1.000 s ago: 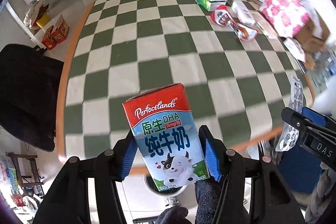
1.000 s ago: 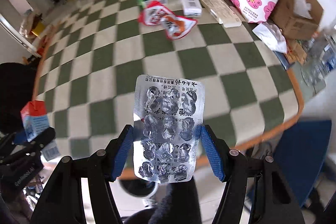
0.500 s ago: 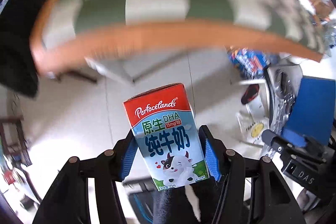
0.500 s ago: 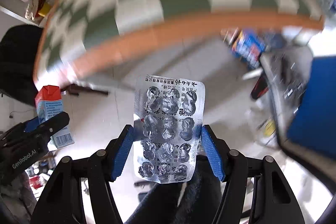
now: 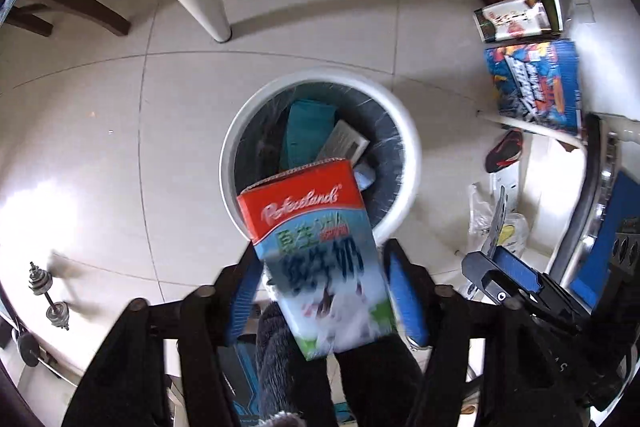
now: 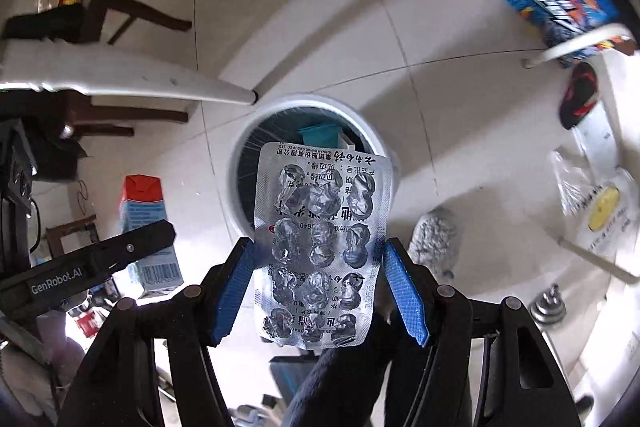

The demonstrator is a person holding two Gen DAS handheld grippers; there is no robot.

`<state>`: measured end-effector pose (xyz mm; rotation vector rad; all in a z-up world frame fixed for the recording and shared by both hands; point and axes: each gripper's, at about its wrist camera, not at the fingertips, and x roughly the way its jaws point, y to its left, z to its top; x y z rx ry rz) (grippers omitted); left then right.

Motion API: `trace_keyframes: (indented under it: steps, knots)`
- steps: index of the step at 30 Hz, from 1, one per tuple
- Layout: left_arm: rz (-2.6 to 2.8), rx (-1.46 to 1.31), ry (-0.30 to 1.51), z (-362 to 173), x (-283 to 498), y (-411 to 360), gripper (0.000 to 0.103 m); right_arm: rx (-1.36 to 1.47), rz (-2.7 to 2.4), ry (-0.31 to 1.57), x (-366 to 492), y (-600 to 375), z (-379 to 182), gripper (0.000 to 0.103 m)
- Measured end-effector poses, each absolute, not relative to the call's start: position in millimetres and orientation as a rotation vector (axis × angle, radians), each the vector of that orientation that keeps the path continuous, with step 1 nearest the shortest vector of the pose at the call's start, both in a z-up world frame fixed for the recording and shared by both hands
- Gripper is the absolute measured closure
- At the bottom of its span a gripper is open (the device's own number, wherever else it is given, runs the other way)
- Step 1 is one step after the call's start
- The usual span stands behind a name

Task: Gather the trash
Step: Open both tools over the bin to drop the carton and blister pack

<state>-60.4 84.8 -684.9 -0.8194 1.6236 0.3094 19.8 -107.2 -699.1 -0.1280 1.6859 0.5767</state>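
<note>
Left tongs [image 5: 322,291] spreading, carton [image 5: 320,259] slipping loose above bin [image 5: 408,147] near rim: could miss. Right tongs [image 6: 320,287] pinching blister pack [image 6: 322,243].

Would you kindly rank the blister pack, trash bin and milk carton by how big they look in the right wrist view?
1. Blister pack, inflated by nearness to the camera.
2. Trash bin, roughly similar in apparent size and partly hidden, so unsure.
3. Milk carton.
</note>
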Motion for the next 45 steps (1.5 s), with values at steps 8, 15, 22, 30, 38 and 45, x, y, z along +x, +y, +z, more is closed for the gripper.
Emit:
trace_keyframes:
  steps: [8,15,22,30,38,45]
  knots:
    - [0.411,-0.749,1.635,-707,-80,89,0.002,-0.117,0.599,1.714,14,-102,-768,0.0]
    - [0.536,-0.55,1.605,-673,-90,90,0.002,-0.243,0.527,1.672,14,-99,-760,0.0]
    - [0.56,-0.472,1.59,-607,-94,84,0.002,-0.32,0.492,1.638,15,-95,-709,0.0]
    - [0.57,-0.398,1.579,-501,-109,69,0.002,-0.34,0.488,1.59,4,-100,-591,0.0]
    - [0.562,-0.401,1.538,-391,-122,56,0.002,-0.32,0.535,1.545,-12,-110,-454,0.0]
    - [0.551,-0.364,1.379,-300,-76,61,0.002,-0.166,0.521,1.47,13,-116,-333,0.0]
